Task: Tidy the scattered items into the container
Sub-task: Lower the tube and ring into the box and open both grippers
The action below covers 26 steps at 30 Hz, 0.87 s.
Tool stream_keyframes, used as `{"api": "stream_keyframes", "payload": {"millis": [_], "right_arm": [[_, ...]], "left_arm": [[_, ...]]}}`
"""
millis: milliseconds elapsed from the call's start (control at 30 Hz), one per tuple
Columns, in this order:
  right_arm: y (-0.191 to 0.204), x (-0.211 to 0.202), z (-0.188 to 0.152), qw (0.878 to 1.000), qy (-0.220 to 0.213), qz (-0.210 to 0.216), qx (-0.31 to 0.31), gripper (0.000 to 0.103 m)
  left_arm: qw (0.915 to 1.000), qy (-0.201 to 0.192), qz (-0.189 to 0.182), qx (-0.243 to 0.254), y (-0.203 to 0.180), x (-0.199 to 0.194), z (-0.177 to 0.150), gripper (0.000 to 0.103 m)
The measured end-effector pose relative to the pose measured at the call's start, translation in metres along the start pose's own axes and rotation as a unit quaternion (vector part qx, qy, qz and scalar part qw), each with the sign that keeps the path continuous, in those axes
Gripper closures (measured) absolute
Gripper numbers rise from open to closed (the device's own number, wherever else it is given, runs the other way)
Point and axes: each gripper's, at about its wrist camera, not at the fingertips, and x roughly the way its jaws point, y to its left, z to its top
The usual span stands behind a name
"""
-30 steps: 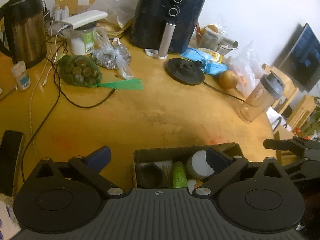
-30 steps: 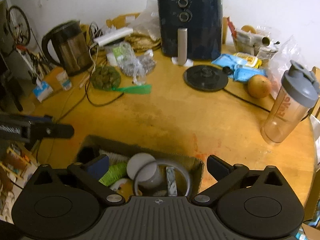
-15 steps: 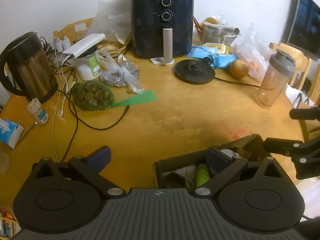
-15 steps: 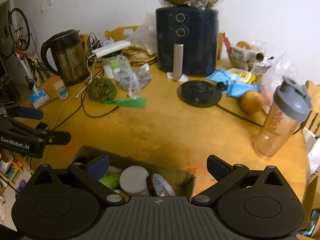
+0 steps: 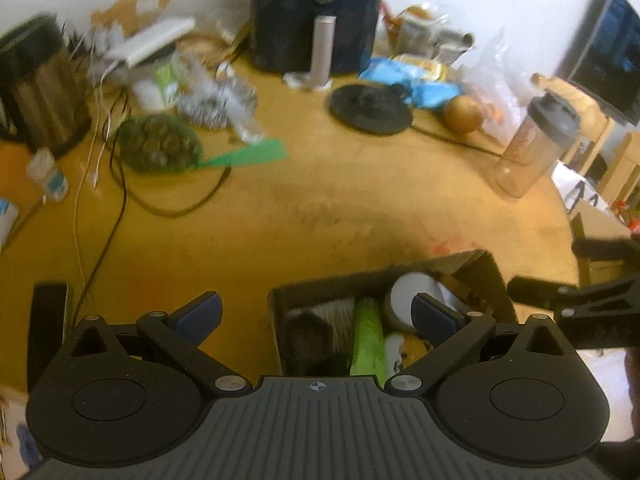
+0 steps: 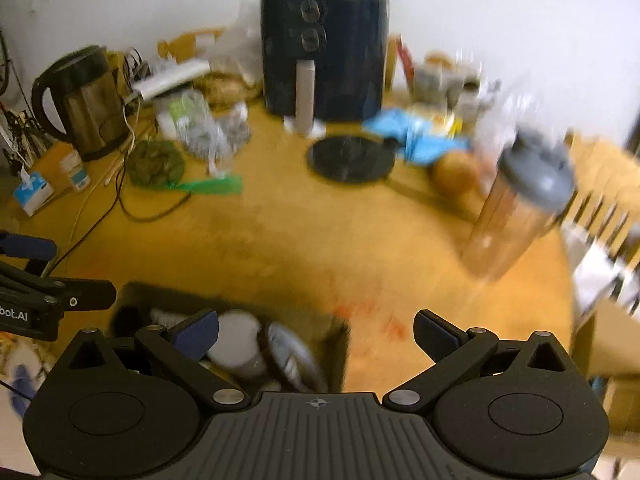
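A brown cardboard box [image 5: 486,276] sits at the near edge of the wooden table; it also shows in the right wrist view [image 6: 338,344]. Inside lie a green tube [image 5: 366,336], a white round jar [image 5: 404,296], a dark object [image 5: 310,336] and a tape roll [image 6: 288,352]. My left gripper [image 5: 316,314] is open and empty, over the box's left part. My right gripper [image 6: 316,330] is open and empty, over the box's right end. Both views are blurred.
A black air fryer [image 5: 316,16], kettle [image 5: 38,84], green net bag of round things [image 5: 158,144], black kettle base [image 5: 370,108], orange fruit [image 5: 464,114] and shaker bottle [image 5: 534,144] stand on the table [image 5: 320,208]. Cables [image 5: 116,208] trail at left. A phone [image 5: 48,328] lies near-left.
Both grippers have shifted and tilted over the box; the left view swung so the box sits more central, the right view moved right. Both stay open and empty.
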Motion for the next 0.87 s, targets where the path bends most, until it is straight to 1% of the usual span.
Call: {"api": "stream_keyframes", "payload": {"millis": [100, 167, 300, 400, 467, 567, 733, 867], "right_arm": [[0.000, 0.014, -0.004, 0.998, 0.056, 0.010, 0.008, 0.000], [0.000, 0.024, -0.010, 0.995, 0.097, 0.016, 0.006, 0.000], [0.001, 0.044, -0.021, 0.984, 0.178, 0.010, 0.017, 0.000], [-0.001, 0.053, -0.029, 0.975, 0.218, 0.008, 0.028, 0.000], [-0.002, 0.057, -0.031, 0.972, 0.233, 0.005, 0.033, 0.000], [-0.001, 0.060, -0.034, 0.969, 0.246, 0.003, 0.028, 0.000], [0.004, 0.061, -0.033, 0.967, 0.254, 0.003, 0.016, 0.000], [0.004, 0.061, -0.031, 0.967, 0.255, 0.002, 0.012, 0.000]], "left_arm": [[0.9991, 0.039, 0.008, -0.014, 0.004, 0.007, -0.002, 0.000], [0.9978, 0.062, 0.015, -0.018, 0.006, 0.012, -0.005, 0.000], [0.9942, 0.103, 0.023, -0.018, 0.007, 0.022, -0.012, 0.000], [0.9911, 0.130, 0.021, -0.016, 0.006, 0.028, -0.018, 0.000], [0.9889, 0.146, 0.019, -0.017, 0.005, 0.031, -0.022, 0.000], [0.9869, 0.160, 0.016, -0.015, 0.005, 0.034, -0.027, 0.000], [0.9855, 0.169, 0.016, -0.007, 0.003, 0.035, -0.028, 0.000], [0.9857, 0.168, 0.004, 0.001, 0.000, 0.036, -0.029, 0.000]]}}
